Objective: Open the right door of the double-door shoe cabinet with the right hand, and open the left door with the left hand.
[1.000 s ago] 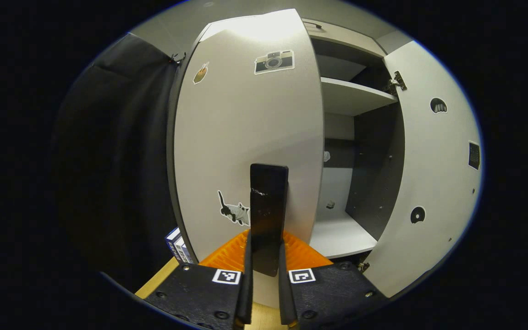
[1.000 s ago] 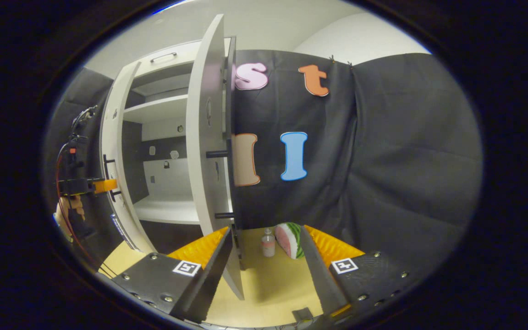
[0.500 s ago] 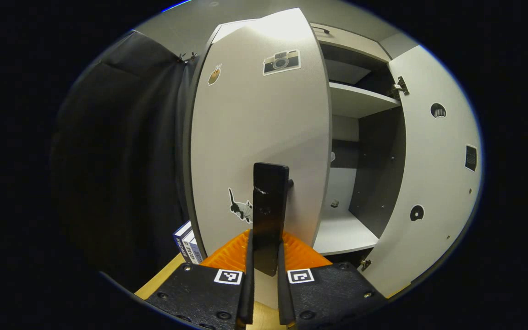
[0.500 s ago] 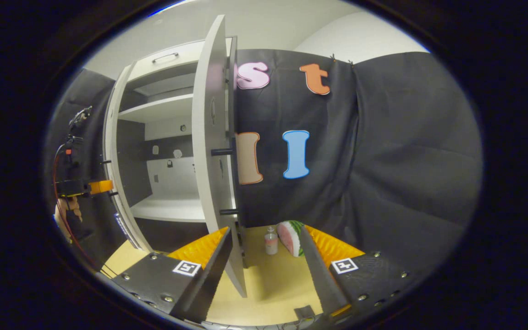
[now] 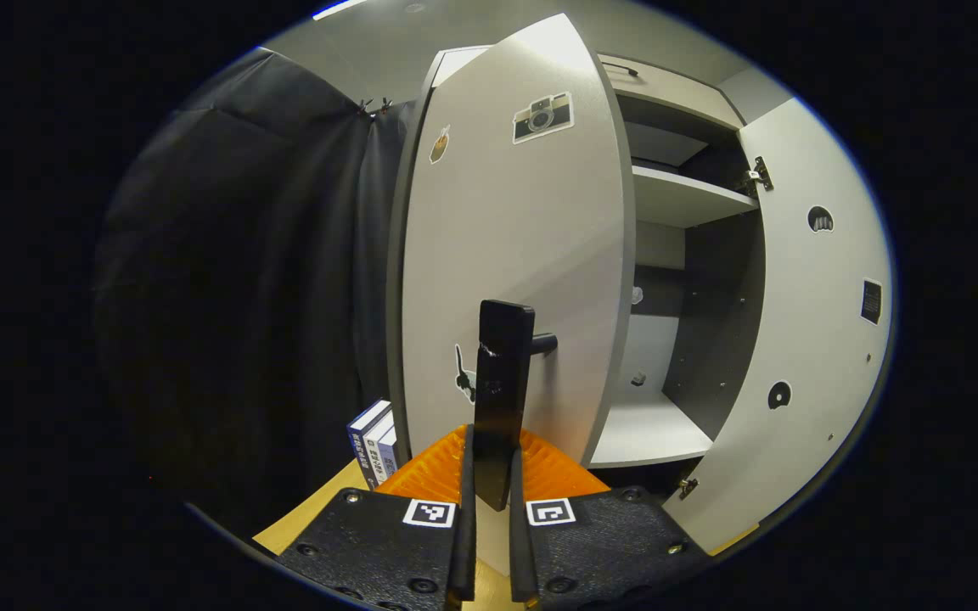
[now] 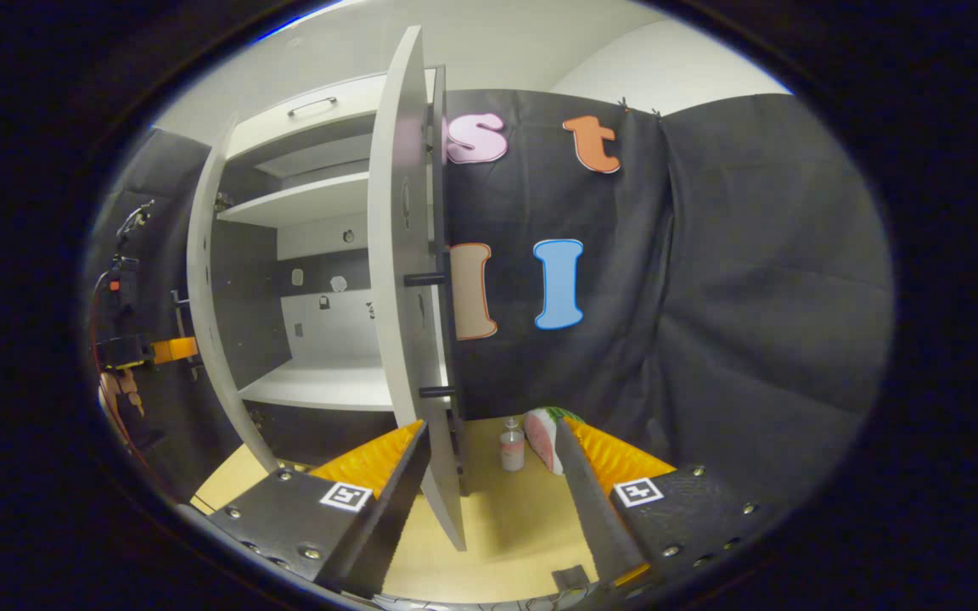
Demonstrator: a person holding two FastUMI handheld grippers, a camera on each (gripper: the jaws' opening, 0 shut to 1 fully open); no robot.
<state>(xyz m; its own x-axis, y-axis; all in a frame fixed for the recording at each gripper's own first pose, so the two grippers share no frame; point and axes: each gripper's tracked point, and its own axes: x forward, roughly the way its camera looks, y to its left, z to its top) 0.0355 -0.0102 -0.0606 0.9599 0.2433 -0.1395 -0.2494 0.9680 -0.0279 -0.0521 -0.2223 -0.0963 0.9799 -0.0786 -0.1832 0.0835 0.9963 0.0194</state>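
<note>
The shoe cabinet's left door (image 5: 514,246) is a pale panel with stickers, swung partly open. Its black bar handle (image 5: 503,373) stands upright between the fingers of my left gripper (image 5: 491,441), which is shut on it. The right door (image 5: 812,339) hangs wide open, baring the shelves (image 5: 680,197). In the right gripper view that right door (image 6: 408,280) is edge-on, its handle posts (image 6: 425,278) sticking out. My right gripper (image 6: 490,424) is open; the door's lower edge runs just inside its left finger. Farther off, the left gripper (image 6: 149,349) and a hand (image 6: 120,392) are at the left door (image 6: 200,297).
Several books (image 5: 370,437) stand by the left door's foot. A small bottle (image 6: 511,447) and a watermelon-slice toy (image 6: 544,434) sit on the wooden floor (image 6: 506,535) beside the right door. Black cloth walls flank the cabinet. A drawer with a handle (image 6: 312,105) tops it.
The left door has swung further open with my left gripper still on its handle, showing more of the inside. The right door has turned slightly further out; the right gripper stays open.
</note>
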